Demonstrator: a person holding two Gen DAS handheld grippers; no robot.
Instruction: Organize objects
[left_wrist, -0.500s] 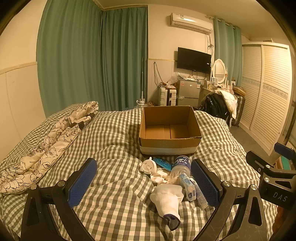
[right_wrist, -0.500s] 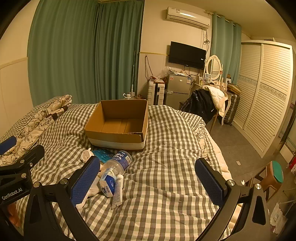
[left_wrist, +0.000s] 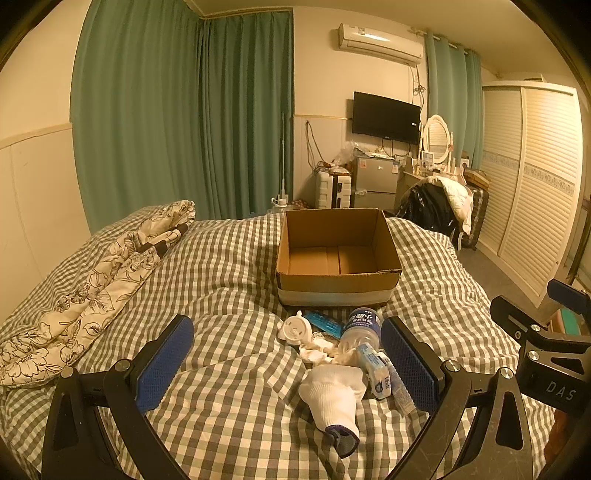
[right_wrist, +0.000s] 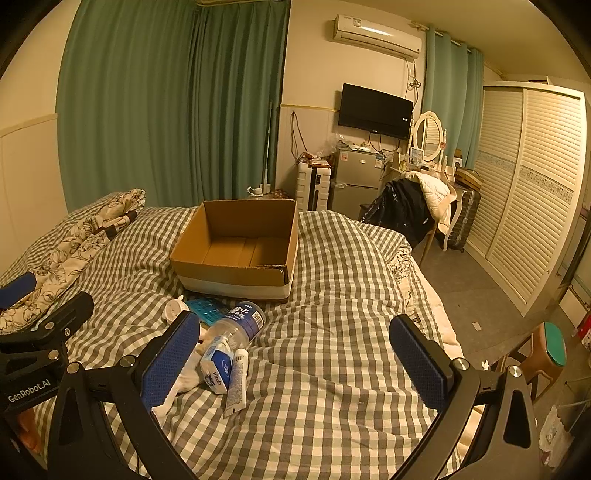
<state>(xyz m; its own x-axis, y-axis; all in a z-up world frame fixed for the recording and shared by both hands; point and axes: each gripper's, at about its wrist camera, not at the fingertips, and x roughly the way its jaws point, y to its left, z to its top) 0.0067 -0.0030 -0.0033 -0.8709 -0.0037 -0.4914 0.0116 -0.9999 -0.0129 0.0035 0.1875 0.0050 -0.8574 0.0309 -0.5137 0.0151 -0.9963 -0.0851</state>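
Note:
An empty cardboard box (left_wrist: 338, 254) stands on the checked bed; it also shows in the right wrist view (right_wrist: 236, 245). In front of it lies a small heap: a white sock (left_wrist: 332, 395), a plastic water bottle (left_wrist: 360, 328), a blue-and-white packet (left_wrist: 375, 369), a white tube (right_wrist: 236, 380), a teal flat pack (left_wrist: 325, 323) and a white round holder (left_wrist: 293, 328). My left gripper (left_wrist: 288, 373) is open and empty, low over the bed, with the heap by its right finger. My right gripper (right_wrist: 295, 365) is open and empty, with the heap by its left finger.
A floral quilt (left_wrist: 88, 291) lies along the bed's left side. The bed's right edge drops to the floor by a louvred wardrobe (right_wrist: 524, 206) and a small stool (right_wrist: 546, 354). A chair with clothes (right_wrist: 410, 210), a fridge and suitcases stand beyond the bed.

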